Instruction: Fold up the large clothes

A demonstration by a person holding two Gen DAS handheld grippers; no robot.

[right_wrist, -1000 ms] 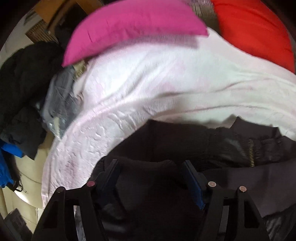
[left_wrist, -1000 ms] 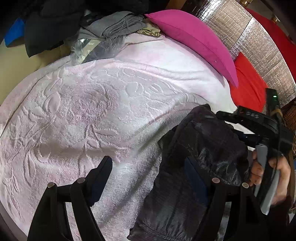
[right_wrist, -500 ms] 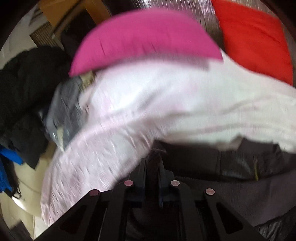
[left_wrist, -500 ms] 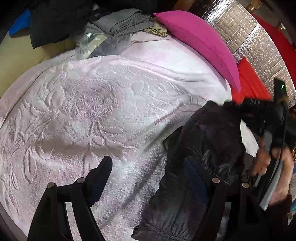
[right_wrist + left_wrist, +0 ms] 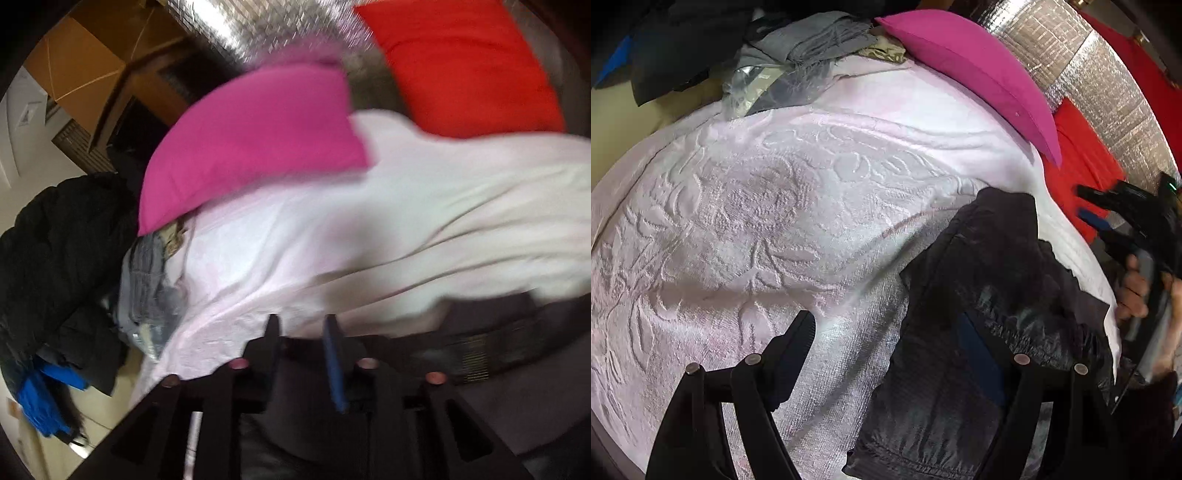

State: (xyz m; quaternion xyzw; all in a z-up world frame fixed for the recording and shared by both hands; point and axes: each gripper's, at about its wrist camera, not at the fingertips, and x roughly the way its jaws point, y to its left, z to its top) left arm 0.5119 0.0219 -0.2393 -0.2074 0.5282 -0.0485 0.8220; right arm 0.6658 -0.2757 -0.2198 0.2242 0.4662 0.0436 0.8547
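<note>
A dark quilted jacket [image 5: 982, 295] lies crumpled on the pale pink embossed bedspread [image 5: 757, 221], at the right of the left wrist view. My left gripper [image 5: 886, 347] is open and empty, low over the bed, its right finger over the jacket's edge. My right gripper [image 5: 301, 350] has its jaws partly apart with nothing between them, raised above the jacket [image 5: 480, 354]; the frame is blurred. It also shows in the left wrist view [image 5: 1108, 218], held in a hand to the right of the jacket.
A magenta pillow [image 5: 975, 70] and a red pillow [image 5: 1082, 162] lean on a silver padded headboard [image 5: 1082, 77]. Grey clothes [image 5: 798, 59] and dark garments [image 5: 62, 266] are piled at the bed's far side. A blue item [image 5: 44, 402] lies below them.
My right gripper shut on a fold of the jacket, then came off it, opened partway and rose away toward the pillows. My left gripper stayed open and barely moved.
</note>
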